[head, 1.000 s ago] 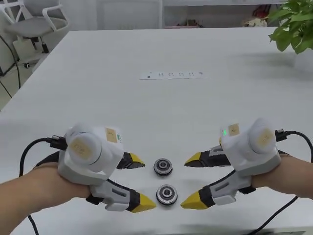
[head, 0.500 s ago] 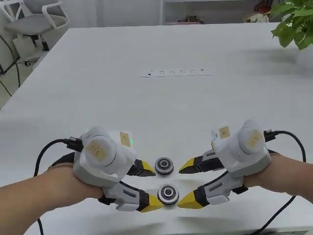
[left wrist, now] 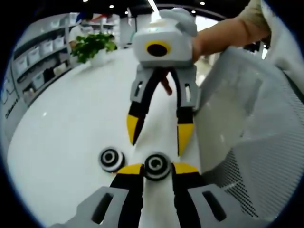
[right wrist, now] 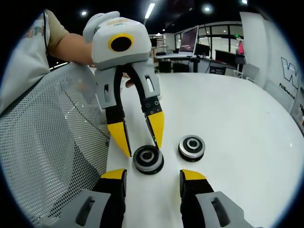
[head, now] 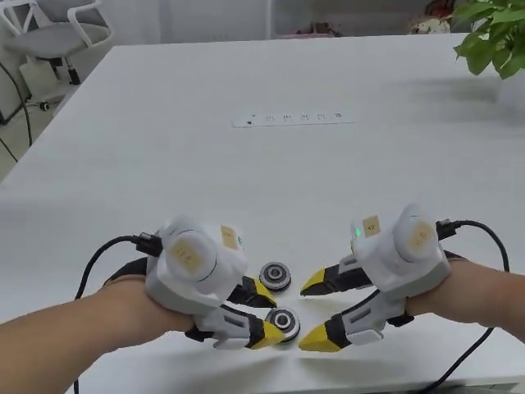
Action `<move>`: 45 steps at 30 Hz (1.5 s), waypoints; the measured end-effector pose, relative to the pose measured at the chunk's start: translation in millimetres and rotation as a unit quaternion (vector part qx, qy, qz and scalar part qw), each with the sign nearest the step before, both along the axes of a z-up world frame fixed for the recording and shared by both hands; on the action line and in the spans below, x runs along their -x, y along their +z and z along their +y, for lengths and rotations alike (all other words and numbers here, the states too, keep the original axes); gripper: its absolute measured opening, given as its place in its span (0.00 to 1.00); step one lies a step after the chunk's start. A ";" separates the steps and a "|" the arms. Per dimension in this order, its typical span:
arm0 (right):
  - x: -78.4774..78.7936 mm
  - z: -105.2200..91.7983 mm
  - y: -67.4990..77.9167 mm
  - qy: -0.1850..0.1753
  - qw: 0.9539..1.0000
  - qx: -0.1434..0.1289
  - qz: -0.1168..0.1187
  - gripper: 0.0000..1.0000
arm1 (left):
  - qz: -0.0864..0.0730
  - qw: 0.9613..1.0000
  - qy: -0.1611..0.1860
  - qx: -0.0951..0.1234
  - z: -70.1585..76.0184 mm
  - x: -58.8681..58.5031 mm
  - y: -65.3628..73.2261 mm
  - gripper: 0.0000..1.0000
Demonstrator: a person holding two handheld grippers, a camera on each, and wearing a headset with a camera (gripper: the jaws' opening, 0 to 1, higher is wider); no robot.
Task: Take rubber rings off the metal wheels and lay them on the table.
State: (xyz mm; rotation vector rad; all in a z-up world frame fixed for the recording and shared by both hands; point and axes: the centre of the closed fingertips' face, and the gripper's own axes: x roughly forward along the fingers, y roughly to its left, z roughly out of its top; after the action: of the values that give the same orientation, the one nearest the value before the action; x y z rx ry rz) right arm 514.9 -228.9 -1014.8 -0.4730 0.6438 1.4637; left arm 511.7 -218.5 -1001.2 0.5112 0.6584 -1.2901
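Observation:
Two small metal wheels with black rubber rings lie flat near the table's front edge: a near wheel (head: 283,322) and a far wheel (head: 275,276). My left gripper (head: 264,313) is open, and its yellow tips reach the near wheel (left wrist: 157,166) from the left, one on each side of it. The far wheel (left wrist: 111,160) lies just beside them. My right gripper (head: 312,313) is open and faces the left one. Its tips stop just short of the near wheel (right wrist: 148,159), with the far wheel (right wrist: 191,147) off to one side.
A flush socket strip (head: 285,120) sits mid-table. A green plant (head: 492,41) stands at the far right and an office chair (head: 57,33) beyond the far left corner. Cables trail from both grippers. A white mesh surface (left wrist: 247,142) lies close behind the table's front edge.
Both grippers have moved inward toward the near wheel. The left one came farthest, and its tips now reach the wheel. The wheels have not moved.

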 end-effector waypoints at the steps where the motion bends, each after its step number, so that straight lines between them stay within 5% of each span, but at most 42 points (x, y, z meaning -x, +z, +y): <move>1: 0.1 -0.3 -0.4 0.000 1.000 0.001 0.000 0.43 | 0.000 1.000 0.001 0.000 -1.1 -0.2 -0.9 0.23; 16: 5.8 7.1 -2.1 -0.005 1.000 -0.014 0.009 0.41 | -0.029 1.000 0.011 0.000 -2.1 -1.7 -4.4 0.14; 37: 5.9 15.7 -4.6 -0.037 0.998 -0.036 0.038 0.27 | -0.035 0.999 0.024 0.008 -1.6 -4.3 -4.0 0.13; 45: 8.3 12.0 -2.8 -0.025 0.999 -0.032 0.023 0.23 | -0.038 0.999 0.027 0.008 -0.8 -3.9 -4.0 0.13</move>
State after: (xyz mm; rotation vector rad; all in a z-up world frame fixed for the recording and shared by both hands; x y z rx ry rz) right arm 506.6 -216.9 -1017.6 -0.3725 0.6379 1.4475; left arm 515.6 -219.3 -1005.2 0.5236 0.5941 -1.2185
